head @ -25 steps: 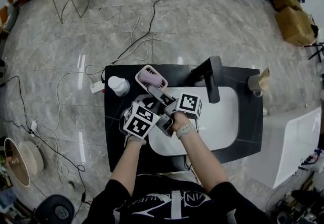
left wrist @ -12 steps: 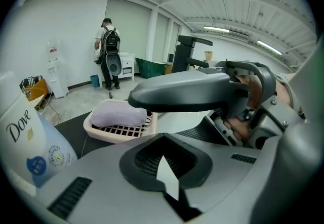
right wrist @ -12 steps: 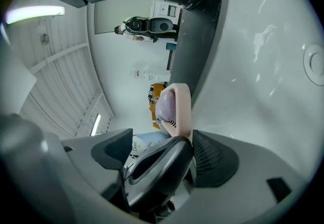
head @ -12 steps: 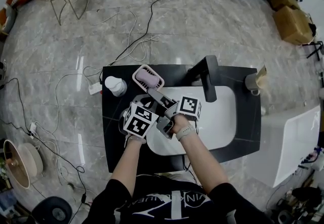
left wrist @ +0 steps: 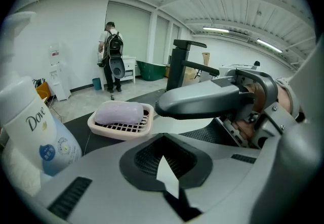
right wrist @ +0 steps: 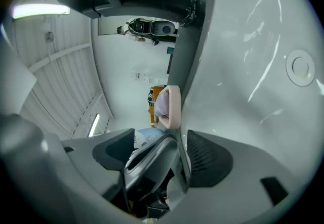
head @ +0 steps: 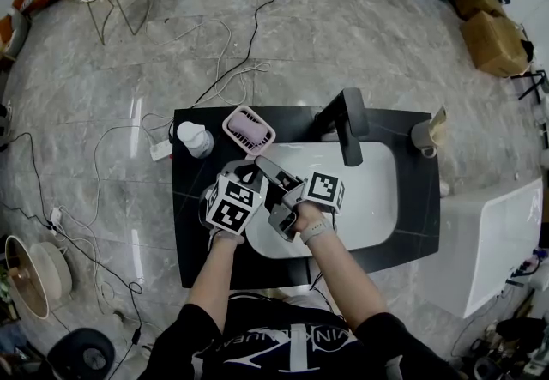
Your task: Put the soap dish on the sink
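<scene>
While both grippers are held close together above the front left part of the sink (head: 377, 198), the jaws of the left gripper (left wrist: 163, 157) are seen pressed together, with nothing between them. The jaws of the right gripper (right wrist: 159, 152) are spread apart; a grey part of the left gripper is seen in the gap, but nothing is clamped.

Just beyond the jaws, the soap dish (head: 249, 130) is found resting flat on the black counter (head: 193, 224), at the back left corner of the white basin. It is apart from both grippers. A pale purple bar of soap (left wrist: 119, 114) is carried in it.

A white bottle (head: 196, 140) is stood on the counter just left of the dish, and a black tap (head: 347, 125) rises to the right of the dish, behind the basin. Cables (head: 232, 69) are strewn over the marble floor behind the sink.
</scene>
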